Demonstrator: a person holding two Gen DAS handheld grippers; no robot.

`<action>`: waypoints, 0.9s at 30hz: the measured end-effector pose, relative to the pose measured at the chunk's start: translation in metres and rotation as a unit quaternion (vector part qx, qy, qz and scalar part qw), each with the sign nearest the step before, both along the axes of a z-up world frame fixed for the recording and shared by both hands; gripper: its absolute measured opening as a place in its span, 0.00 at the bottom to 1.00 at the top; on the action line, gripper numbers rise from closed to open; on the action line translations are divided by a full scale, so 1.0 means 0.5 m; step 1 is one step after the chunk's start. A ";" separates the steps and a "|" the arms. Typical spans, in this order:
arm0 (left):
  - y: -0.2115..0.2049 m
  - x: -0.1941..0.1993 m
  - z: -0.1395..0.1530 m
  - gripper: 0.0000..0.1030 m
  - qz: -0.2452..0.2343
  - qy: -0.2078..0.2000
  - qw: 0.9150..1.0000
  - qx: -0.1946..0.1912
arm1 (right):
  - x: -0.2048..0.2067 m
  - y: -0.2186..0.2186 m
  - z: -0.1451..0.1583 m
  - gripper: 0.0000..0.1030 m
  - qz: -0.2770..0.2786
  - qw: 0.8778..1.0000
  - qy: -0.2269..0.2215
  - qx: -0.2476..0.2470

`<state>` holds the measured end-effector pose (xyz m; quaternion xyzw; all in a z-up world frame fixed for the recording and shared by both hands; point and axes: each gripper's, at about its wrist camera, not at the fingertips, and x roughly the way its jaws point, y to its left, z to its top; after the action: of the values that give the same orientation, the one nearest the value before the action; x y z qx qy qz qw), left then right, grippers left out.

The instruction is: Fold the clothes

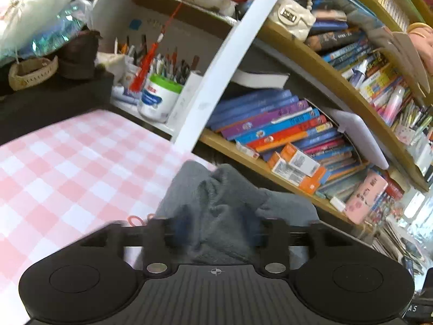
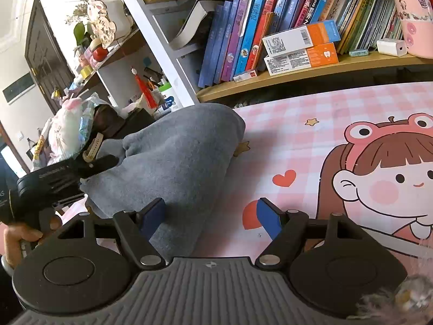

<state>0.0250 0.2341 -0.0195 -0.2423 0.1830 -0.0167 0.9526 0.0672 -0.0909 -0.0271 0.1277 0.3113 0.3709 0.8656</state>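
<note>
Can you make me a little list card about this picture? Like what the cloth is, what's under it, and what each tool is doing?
cloth: a gray garment, bunched up and lifted at one end
underneath: pink checked table cover with a cartoon girl
left tool: reaching into the gray garment's edge; whether it pinches the cloth is unclear
right tool: open, one finger over the garment, holding nothing
behind: shelf of books and orange-and-white boxes
fold: not neat yet
</note>
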 end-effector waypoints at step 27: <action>0.013 0.033 -0.059 0.58 -0.118 0.058 0.973 -0.189 | 0.056 -0.046 -0.016 0.72 -0.013 0.988 0.127 0.086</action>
<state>0.0414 0.2404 -0.0488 -0.3953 0.2586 -0.1489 0.8687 0.0952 -0.1138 -0.0351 0.2521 0.3839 0.3657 0.8095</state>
